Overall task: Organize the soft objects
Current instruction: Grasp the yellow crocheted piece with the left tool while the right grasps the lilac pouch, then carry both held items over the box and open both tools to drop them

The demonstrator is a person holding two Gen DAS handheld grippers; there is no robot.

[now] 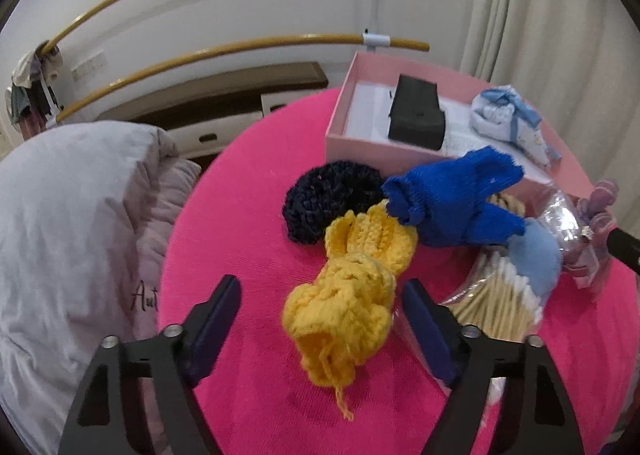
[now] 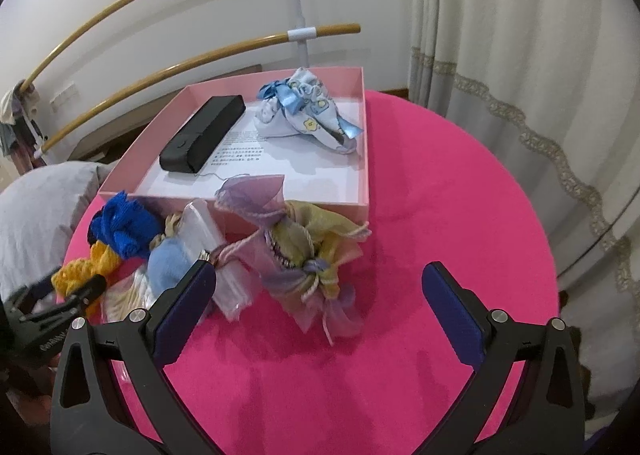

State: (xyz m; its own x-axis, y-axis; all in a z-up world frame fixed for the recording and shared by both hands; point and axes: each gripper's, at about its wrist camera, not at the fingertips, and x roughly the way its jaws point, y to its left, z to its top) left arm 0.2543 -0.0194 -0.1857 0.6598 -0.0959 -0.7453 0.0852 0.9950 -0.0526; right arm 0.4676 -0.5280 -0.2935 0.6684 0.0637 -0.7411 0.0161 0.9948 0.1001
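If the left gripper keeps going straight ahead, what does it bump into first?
Most likely the yellow knitted piece: it lies between the open fingers of the left gripper, right in its path, though depth is hard to judge.

left tool [image 1: 320, 307] spread wide around yellow knit piece [image 1: 344, 315] on pink table [image 1: 240, 223].

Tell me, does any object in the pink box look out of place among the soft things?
Yes. A hard-looking black case lies in the pink box beside the blue-ribboned fabric bundle.
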